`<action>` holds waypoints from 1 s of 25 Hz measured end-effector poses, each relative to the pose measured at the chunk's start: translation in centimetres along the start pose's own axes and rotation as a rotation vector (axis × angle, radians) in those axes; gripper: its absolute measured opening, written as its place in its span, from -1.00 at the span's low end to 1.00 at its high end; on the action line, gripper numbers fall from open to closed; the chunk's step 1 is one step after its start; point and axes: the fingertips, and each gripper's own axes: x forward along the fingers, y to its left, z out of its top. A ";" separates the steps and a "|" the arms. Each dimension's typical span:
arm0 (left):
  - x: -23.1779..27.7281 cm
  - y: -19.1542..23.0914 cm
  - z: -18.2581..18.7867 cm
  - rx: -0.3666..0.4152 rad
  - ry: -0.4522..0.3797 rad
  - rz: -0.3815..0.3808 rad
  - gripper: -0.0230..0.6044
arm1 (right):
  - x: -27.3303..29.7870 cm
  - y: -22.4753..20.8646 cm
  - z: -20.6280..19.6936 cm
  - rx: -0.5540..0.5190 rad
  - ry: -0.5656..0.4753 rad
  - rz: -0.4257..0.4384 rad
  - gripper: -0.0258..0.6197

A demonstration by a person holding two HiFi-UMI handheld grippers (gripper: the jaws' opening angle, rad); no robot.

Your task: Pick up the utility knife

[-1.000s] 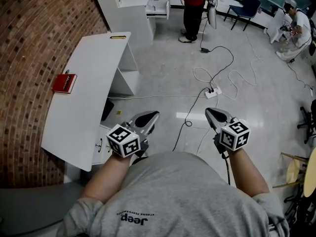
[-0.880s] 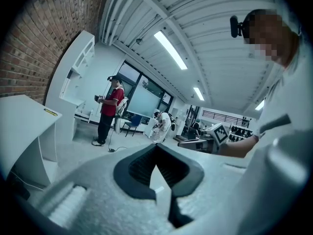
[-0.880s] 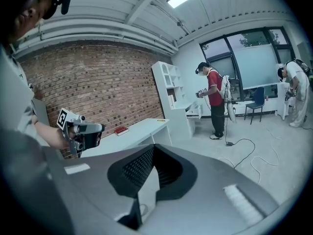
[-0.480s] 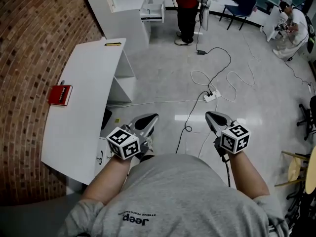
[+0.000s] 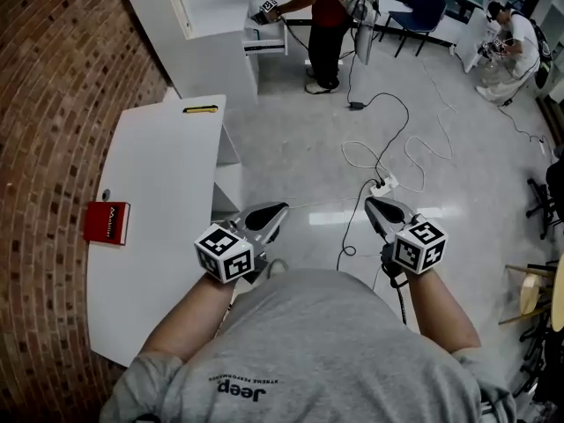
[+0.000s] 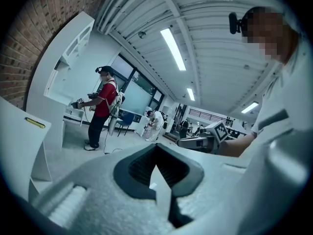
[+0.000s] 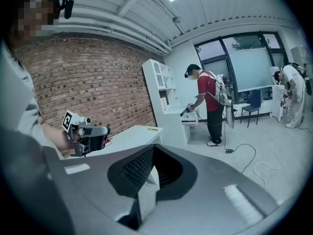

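The utility knife (image 5: 201, 108), yellow and black, lies at the far end of the long white table (image 5: 159, 192). It also shows as a small yellow bar (image 6: 35, 123) in the left gripper view and far off (image 7: 152, 129) in the right gripper view. My left gripper (image 5: 278, 209) hangs beside the table's right edge, well short of the knife, jaws shut and empty (image 6: 156, 147). My right gripper (image 5: 372, 204) is over the floor further right, also shut on nothing (image 7: 153, 147).
A red box (image 5: 107, 222) lies on the table near the brick wall. White shelving (image 5: 207, 25) stands behind the table's far end, with a person in a red shirt (image 5: 326, 16) at it. A power strip and cables (image 5: 385, 183) trail across the floor ahead.
Table, knife and red box have slid down the head view and nearer. Both grippers have travelled forward with the person along the table, staying shut.
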 end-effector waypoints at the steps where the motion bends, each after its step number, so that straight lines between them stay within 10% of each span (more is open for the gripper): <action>1: -0.4 1.4 0.8 0.006 0.004 -0.009 -0.93 | 1.6 0.5 1.0 -0.005 -0.005 -0.001 -0.89; 25: -0.6 20.6 6.6 -0.042 0.004 0.036 -0.93 | 21.8 -3.7 10.5 -0.009 0.013 0.024 -0.89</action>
